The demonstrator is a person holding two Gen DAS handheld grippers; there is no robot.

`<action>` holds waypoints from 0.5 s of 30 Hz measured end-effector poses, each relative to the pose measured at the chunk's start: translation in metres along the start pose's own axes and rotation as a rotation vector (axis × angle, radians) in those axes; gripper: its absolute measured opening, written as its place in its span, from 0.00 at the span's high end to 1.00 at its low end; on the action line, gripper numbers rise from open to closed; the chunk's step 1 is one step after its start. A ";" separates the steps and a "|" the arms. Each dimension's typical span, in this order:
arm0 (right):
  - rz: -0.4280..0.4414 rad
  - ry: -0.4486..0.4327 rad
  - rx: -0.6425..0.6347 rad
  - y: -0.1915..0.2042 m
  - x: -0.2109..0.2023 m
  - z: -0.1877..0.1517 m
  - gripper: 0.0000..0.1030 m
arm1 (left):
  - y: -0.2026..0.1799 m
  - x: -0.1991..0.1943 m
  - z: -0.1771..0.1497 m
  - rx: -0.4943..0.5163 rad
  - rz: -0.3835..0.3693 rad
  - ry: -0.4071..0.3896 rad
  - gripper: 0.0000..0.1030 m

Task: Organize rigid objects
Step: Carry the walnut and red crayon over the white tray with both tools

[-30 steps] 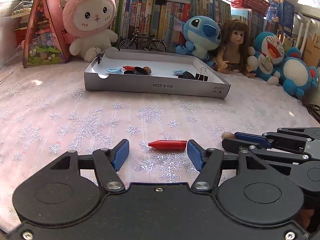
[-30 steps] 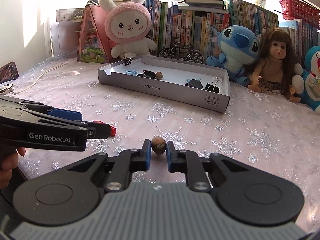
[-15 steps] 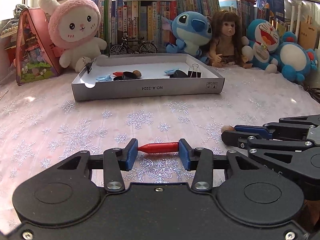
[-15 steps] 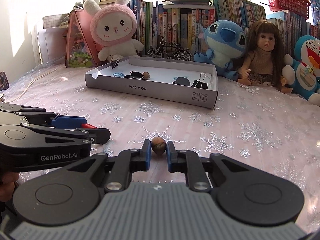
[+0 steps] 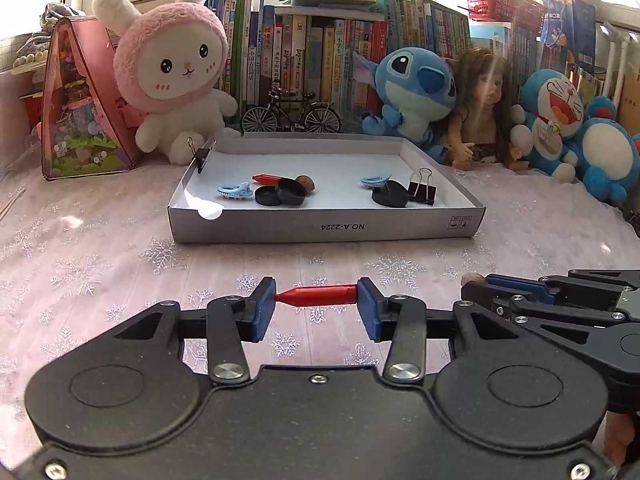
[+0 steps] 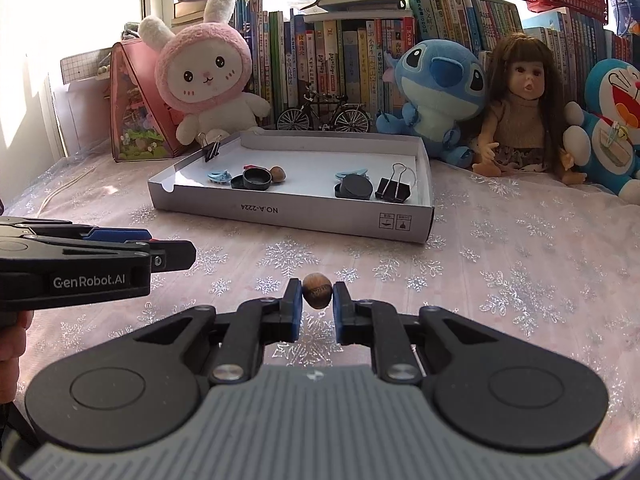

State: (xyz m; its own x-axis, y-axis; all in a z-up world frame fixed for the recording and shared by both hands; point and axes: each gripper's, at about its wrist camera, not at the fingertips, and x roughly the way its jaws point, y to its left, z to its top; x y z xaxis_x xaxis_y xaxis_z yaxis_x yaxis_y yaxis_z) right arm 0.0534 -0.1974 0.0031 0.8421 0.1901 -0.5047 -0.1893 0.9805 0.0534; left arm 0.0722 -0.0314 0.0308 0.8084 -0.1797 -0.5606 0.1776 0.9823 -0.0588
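A red crayon [image 5: 318,295] is held crosswise in the left gripper [image 5: 316,305], its two ends pressed against the blue pads [image 5: 264,309], with the tip of the crayon at the left pad. The crayon is carried clear of the snowflake tablecloth [image 5: 100,264], short of the grey cardboard tray [image 5: 324,228]. A small brown nut [image 6: 317,290] is clamped between the nearly closed pads of the right gripper [image 6: 317,304], at their very tips, and it too is seen above the cloth, in front of the tray.

Inside the tray, a second red crayon [image 5: 266,179], two black round lids [image 5: 280,194], another brown nut [image 5: 306,182] and a light blue hair clip [image 5: 235,191] are grouped at the left; a second blue clip [image 5: 375,180], a black lid [image 5: 390,196] and a black binder clip [image 5: 422,190] are grouped at the right. Another binder clip [image 5: 202,154] is fastened on the tray's left wall.

The crayon in the tray is mostly hidden behind the lids (only its end is seen from the right wrist view). In the left wrist view the right gripper [image 5: 476,286] is cut off by the picture's edge, and only a sliver of its nut can be made out. In the right wrist view the left gripper [image 6: 176,254] is seen side-on, so its crayon is covered almost completely. A hand [image 6: 12,352] is partly visible at the left edge.
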 end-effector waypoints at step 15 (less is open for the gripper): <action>0.005 -0.035 0.059 -0.011 0.044 0.057 0.80 | 0.021 0.045 0.063 -0.051 0.006 -0.024 0.59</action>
State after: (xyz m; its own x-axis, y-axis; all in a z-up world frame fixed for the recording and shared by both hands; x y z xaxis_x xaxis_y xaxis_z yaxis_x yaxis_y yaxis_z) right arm 0.1215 -0.1972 0.0294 0.8586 0.1956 -0.4738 -0.1645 0.9806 0.1067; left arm 0.1473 -0.0223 0.0564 0.8227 -0.1748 -0.5409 0.1447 0.9846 -0.0981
